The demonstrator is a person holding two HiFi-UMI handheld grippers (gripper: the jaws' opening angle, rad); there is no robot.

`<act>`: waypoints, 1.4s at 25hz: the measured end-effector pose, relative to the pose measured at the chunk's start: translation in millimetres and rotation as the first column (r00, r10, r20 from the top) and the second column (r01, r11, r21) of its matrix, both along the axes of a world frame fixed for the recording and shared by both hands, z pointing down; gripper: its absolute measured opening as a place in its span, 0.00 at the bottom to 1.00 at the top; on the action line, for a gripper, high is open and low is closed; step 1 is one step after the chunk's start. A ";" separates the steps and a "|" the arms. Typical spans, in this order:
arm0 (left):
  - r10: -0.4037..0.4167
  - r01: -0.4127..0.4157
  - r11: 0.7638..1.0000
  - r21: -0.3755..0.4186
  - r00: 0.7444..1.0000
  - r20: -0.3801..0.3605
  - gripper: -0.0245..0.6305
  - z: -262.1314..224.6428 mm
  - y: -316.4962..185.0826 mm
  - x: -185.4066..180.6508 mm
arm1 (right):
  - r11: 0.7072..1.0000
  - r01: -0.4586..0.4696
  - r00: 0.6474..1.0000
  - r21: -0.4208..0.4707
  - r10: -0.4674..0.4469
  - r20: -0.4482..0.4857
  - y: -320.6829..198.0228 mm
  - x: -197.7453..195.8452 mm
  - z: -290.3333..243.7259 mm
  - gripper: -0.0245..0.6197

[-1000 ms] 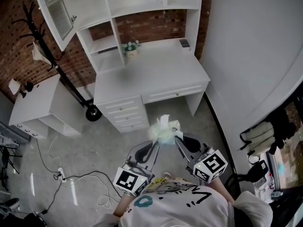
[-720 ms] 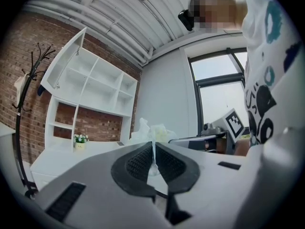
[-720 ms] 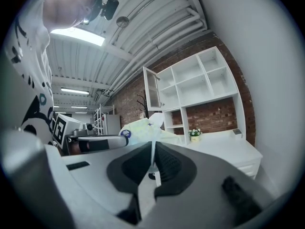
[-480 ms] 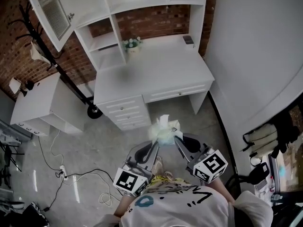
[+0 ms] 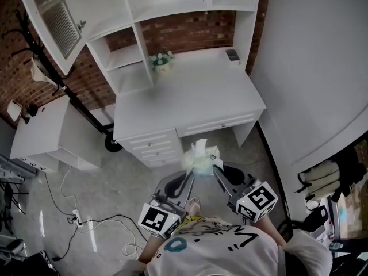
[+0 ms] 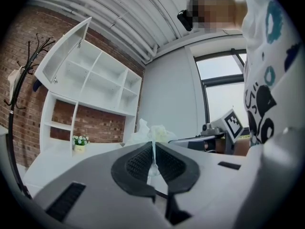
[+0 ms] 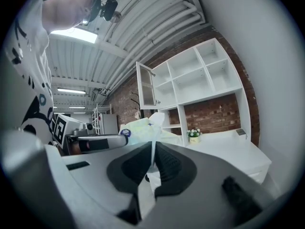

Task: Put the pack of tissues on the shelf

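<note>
Both clenched, my left gripper [image 6: 152, 149] and right gripper [image 7: 152, 159] each pinch a thin film edge of the soft pale-green pack of tissues [image 5: 200, 157]. It hangs in mid-air, well short of the white shelved desk [image 5: 190, 91] (grey concrete floor [image 5: 115, 177] below). Pulling my hands apart could slip the film free.

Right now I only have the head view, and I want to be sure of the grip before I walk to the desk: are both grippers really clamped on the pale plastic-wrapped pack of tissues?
Observer: Yes for the left gripper: its jaws are shut on a thin edge of the pale plastic-wrapped pack of tissues.
Operator: And the right?
Observer: The right gripper pinches the wrapper's edge likewise, jaws together.
Operator: Is the shelf free?
Observer: In the right gripper view the white shelf unit's upper compartments look empty.
</note>
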State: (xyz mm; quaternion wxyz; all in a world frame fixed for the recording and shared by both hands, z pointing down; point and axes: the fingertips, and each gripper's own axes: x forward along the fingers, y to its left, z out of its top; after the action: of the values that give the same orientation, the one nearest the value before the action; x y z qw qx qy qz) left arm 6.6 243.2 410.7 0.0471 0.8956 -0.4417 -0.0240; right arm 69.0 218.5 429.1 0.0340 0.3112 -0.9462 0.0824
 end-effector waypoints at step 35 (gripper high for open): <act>0.007 -0.007 1.000 -0.017 1.000 -0.011 0.07 13.2 -172.3 -50.4 | 0.999 -0.013 1.000 -0.040 0.013 0.006 -169.4 -49.5 12.2 0.09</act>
State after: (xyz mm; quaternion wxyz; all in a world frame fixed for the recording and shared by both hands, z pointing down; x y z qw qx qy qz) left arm -43.8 70.9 423.9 0.0574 0.8967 -0.4383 -0.0251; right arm 19.5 49.1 441.4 0.0368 0.3164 -0.9423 0.1027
